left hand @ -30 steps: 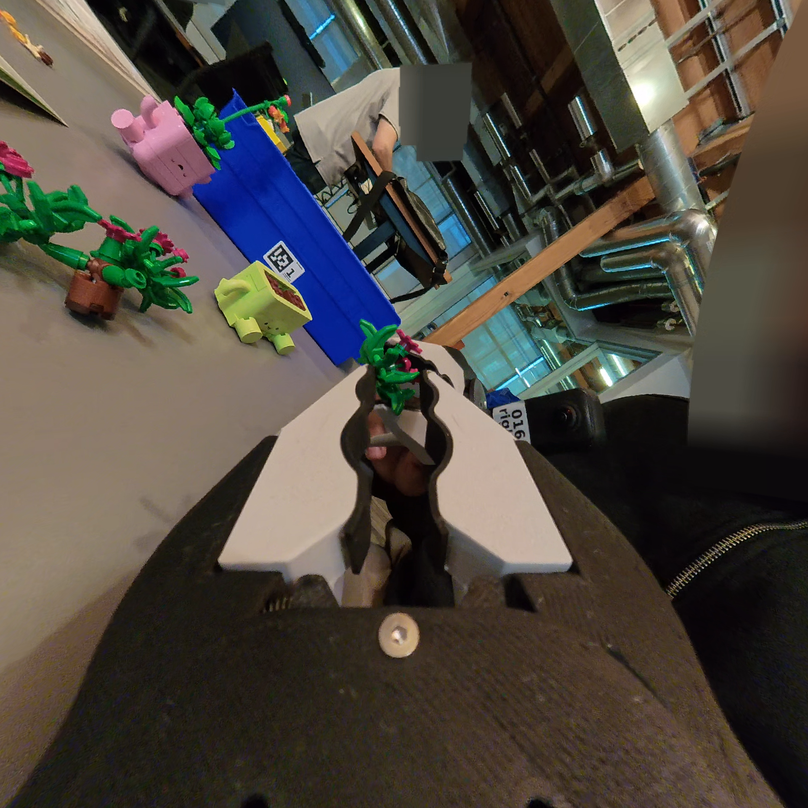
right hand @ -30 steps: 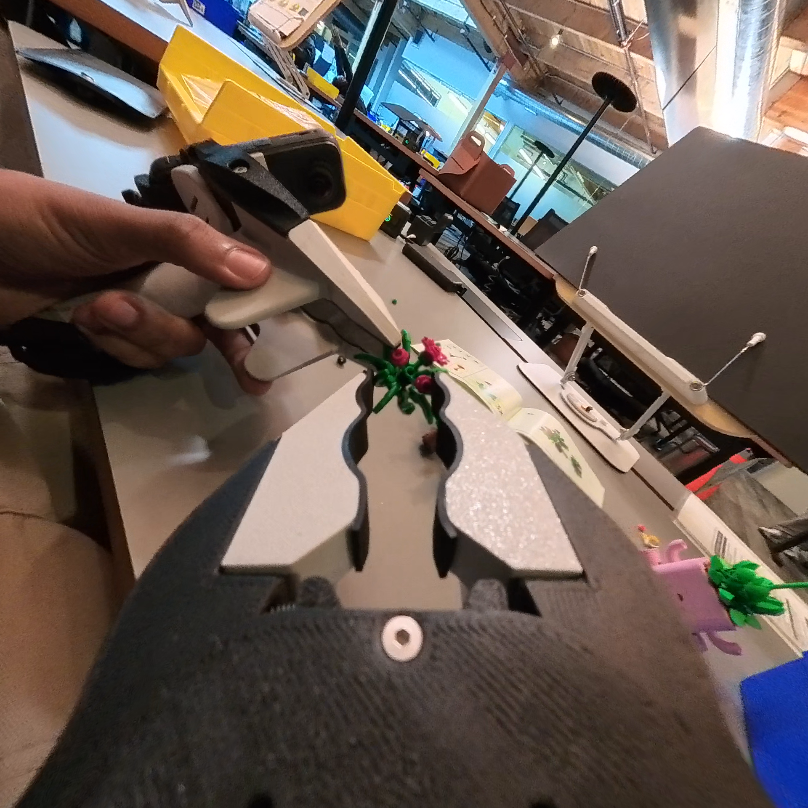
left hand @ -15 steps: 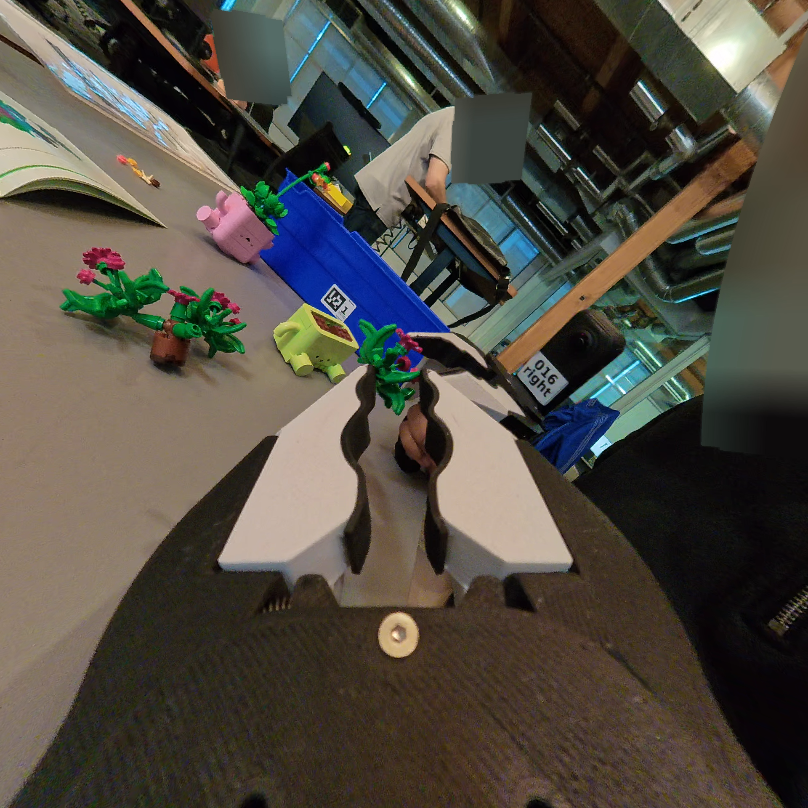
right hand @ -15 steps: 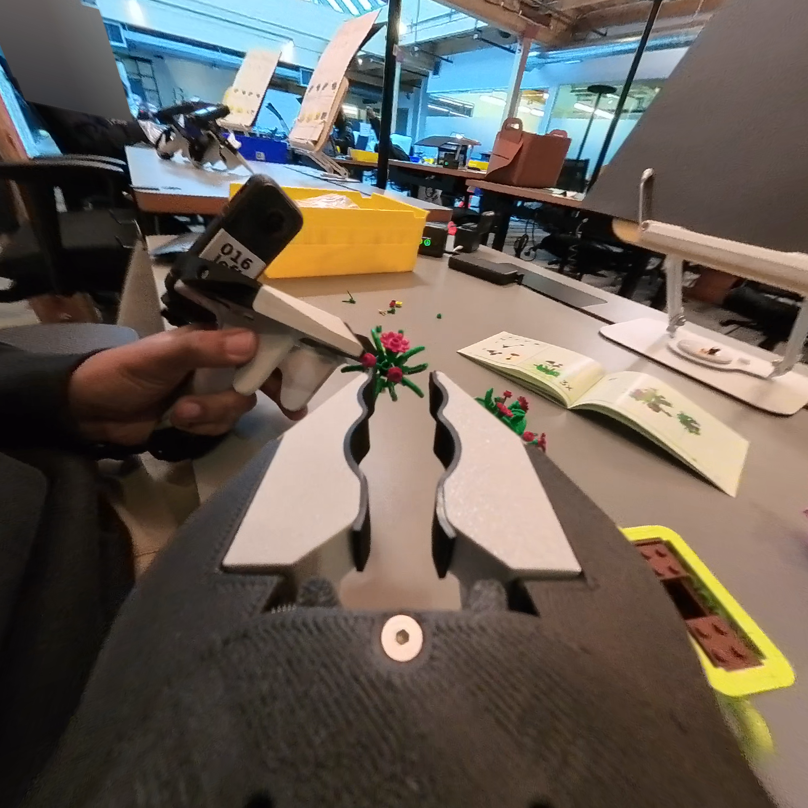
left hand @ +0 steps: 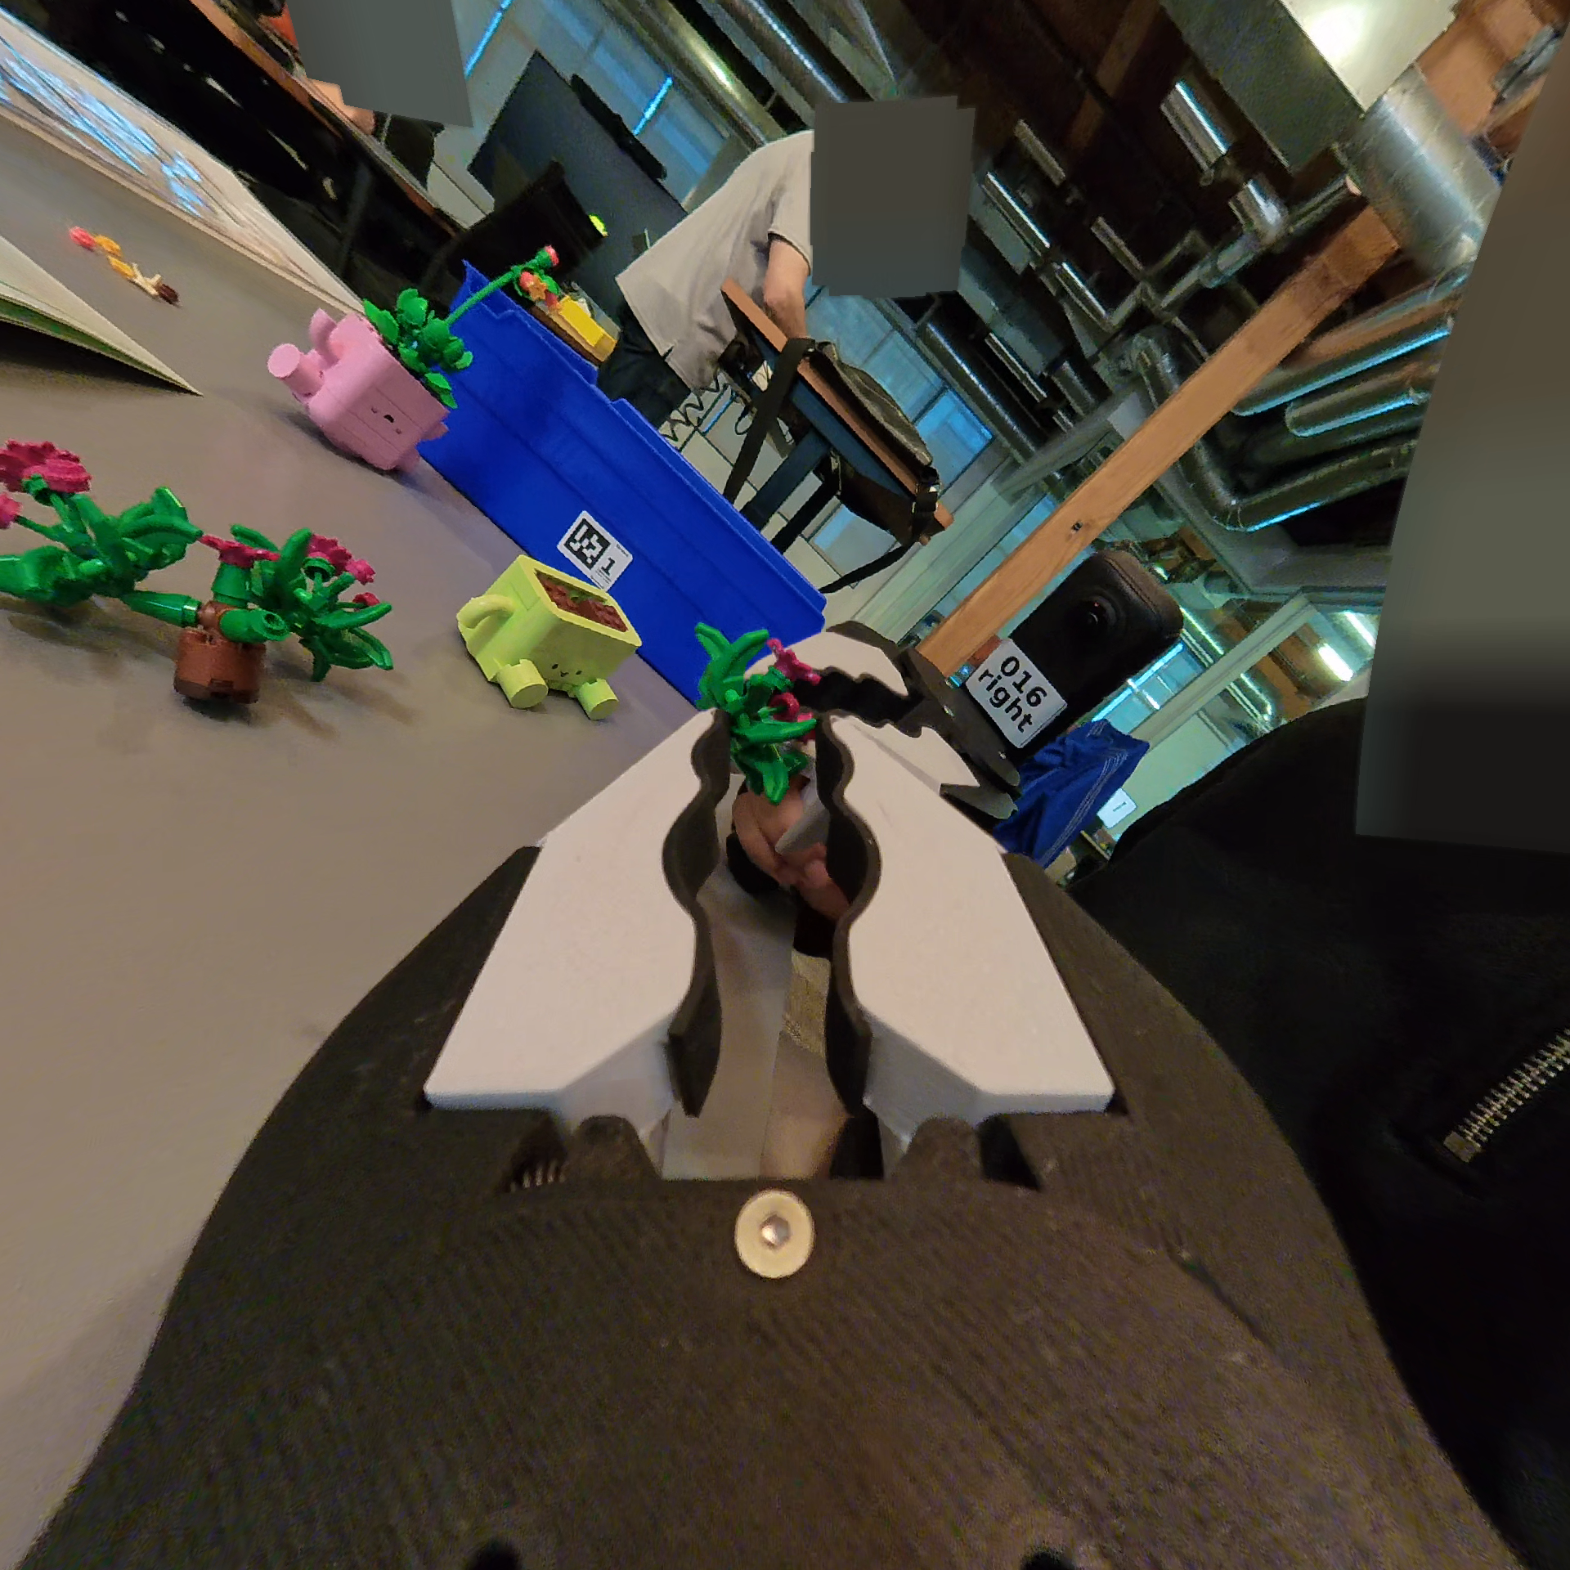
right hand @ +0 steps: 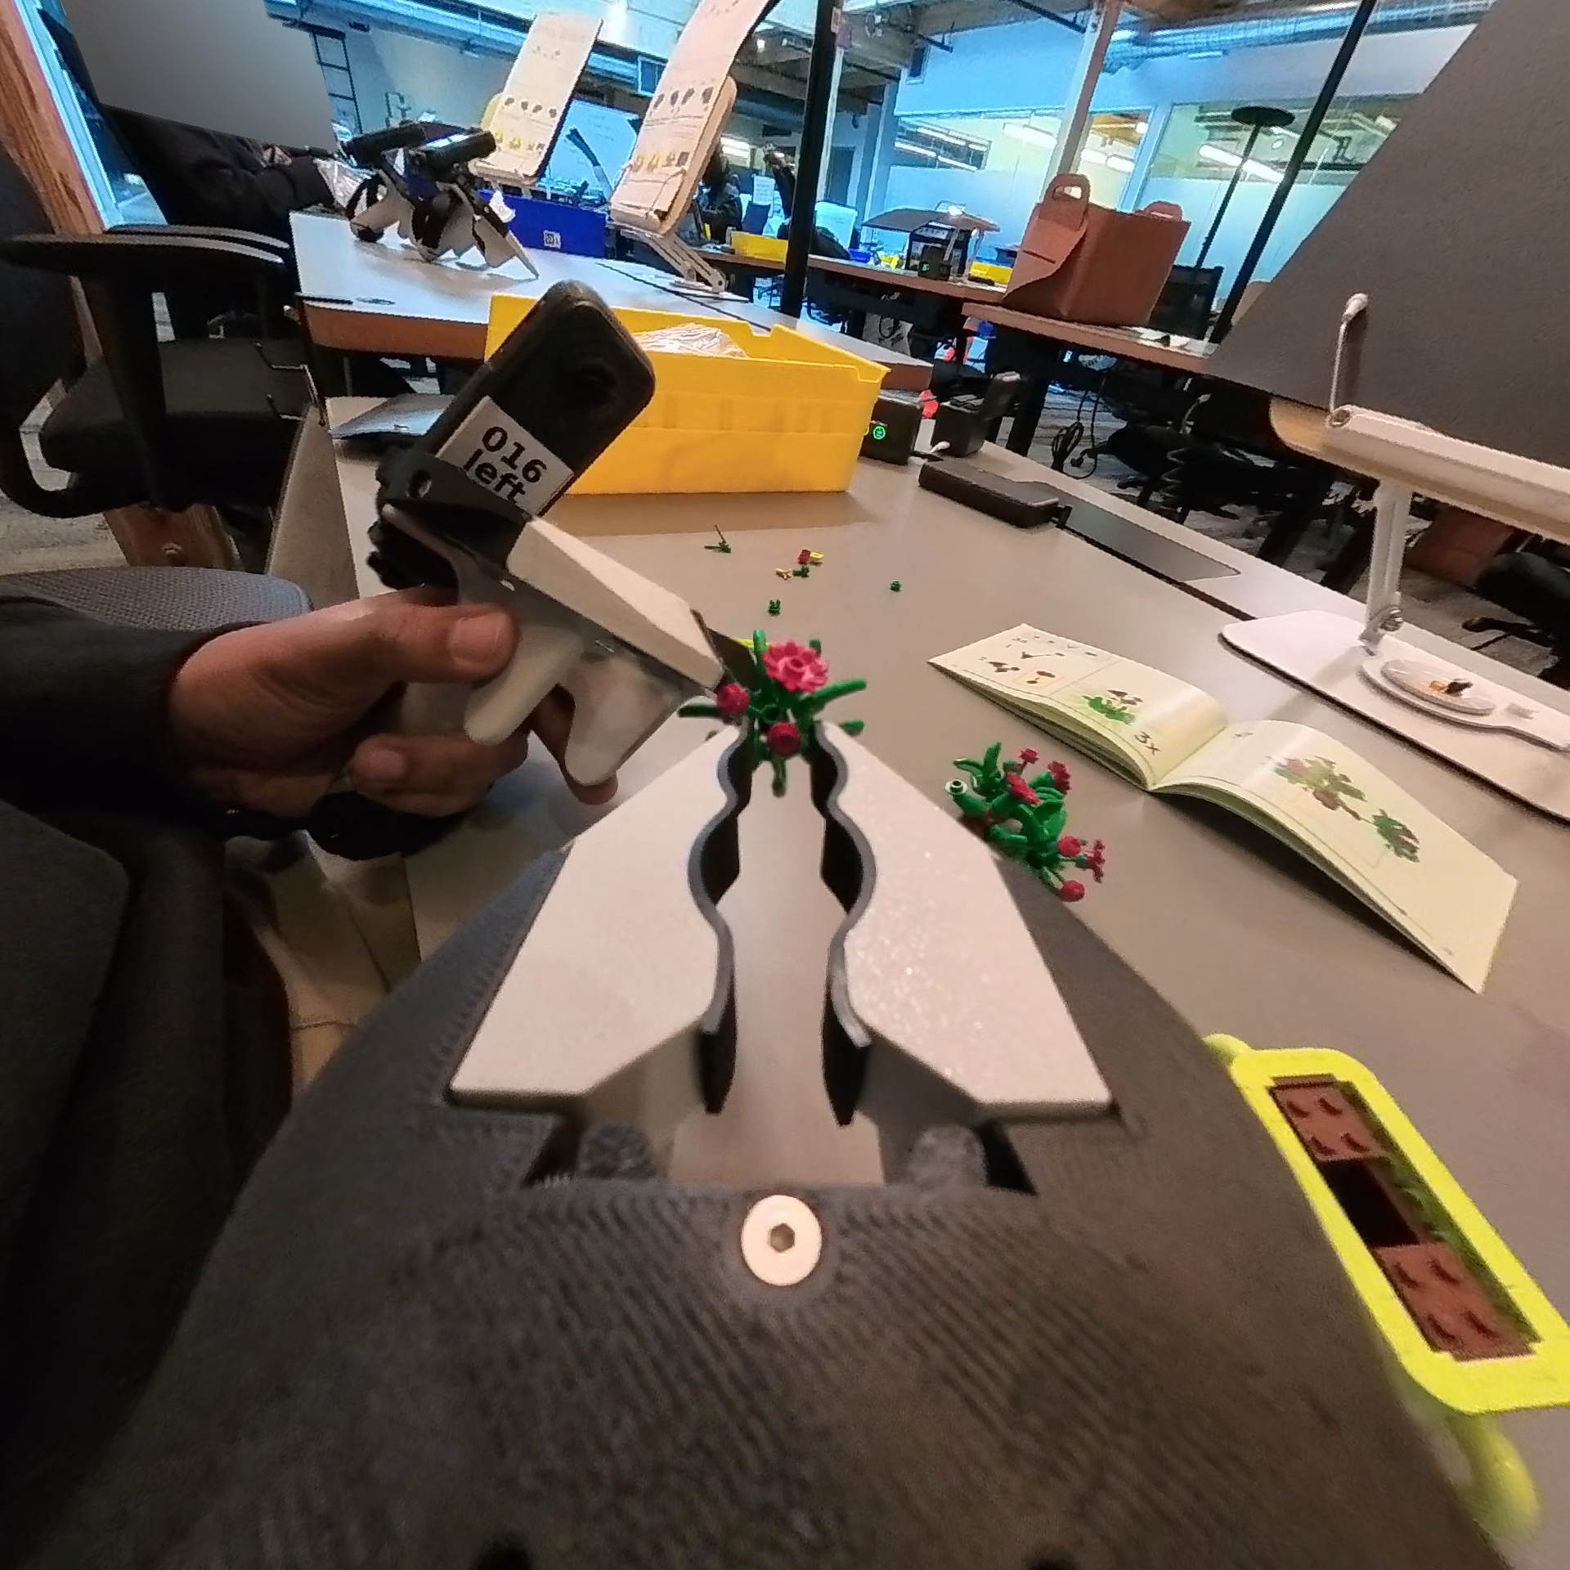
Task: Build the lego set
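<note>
Left wrist view: your left gripper (left hand: 769,731) pinches the flower sprig (left hand: 756,709) at its tips, right gripper (left hand: 883,692) touching beyond; right wrist view: right gripper (right hand: 777,739) looks clamped on it too, so keep both grips light.

Both tongs, left (left hand: 769,731) and right (right hand: 777,748), meet tip-to-tip, nearly closed.

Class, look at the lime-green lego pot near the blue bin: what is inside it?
The lime-green pot holds reddish-brown studded plates with a dark gap between them; no plant is in it. What lies below them is hidden.
</note>
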Demonstrator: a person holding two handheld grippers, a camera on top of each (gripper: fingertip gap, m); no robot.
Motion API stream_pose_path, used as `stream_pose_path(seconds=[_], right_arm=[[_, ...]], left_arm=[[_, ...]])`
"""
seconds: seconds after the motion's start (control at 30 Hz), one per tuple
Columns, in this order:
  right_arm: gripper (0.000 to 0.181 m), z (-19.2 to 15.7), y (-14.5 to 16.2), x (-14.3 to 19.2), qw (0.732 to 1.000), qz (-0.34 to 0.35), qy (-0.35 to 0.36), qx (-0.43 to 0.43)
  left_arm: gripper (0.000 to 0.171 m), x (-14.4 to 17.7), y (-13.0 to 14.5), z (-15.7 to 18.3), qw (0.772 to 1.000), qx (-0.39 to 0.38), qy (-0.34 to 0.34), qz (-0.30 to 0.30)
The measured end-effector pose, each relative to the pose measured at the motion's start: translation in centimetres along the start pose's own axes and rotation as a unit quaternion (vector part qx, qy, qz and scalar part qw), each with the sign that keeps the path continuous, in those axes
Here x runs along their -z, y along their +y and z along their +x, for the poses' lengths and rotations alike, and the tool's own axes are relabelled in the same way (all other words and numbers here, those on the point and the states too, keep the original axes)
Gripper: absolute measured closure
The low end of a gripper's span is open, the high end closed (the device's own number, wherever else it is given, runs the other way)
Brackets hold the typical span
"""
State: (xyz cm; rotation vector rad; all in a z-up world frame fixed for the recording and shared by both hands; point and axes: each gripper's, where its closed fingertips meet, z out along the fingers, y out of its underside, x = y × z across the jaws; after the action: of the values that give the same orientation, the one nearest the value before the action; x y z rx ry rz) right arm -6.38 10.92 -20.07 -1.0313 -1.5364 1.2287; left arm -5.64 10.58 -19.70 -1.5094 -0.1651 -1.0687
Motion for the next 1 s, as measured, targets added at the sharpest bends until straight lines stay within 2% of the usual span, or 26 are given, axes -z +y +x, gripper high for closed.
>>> stream_pose_path(seconds=[0.43,0.53,0.67,0.83,1.0], right_arm=[[0.176,-0.8,0.6,0.5,0.999,-0.014,-0.035,0.035],[0.176,-0.9,1.0,0.6,0.997,-0.025,-0.032,0.068],[0.176,-0.8,1.1,0.7,0.997,-0.028,-0.029,0.070],[0.176,-0.6,0.1,0.8,0.999,0.005,-0.036,-0.001],[0.177,0.2,-1.6,1.4,0.987,0.069,-0.056,-0.130]], left_arm=[[0.153,-0.4,1.0,0.2,0.999,0.007,0.007,-0.037],[0.152,-0.5,1.4,0.0,0.998,0.018,0.007,-0.052],[0.148,-0.6,1.5,0.2,0.998,0.024,0.017,-0.054],[0.131,-0.3,0.9,0.9,0.998,0.020,0.042,-0.033],[0.128,-0.5,0.7,1.6,0.999,-0.030,0.038,-0.019]])
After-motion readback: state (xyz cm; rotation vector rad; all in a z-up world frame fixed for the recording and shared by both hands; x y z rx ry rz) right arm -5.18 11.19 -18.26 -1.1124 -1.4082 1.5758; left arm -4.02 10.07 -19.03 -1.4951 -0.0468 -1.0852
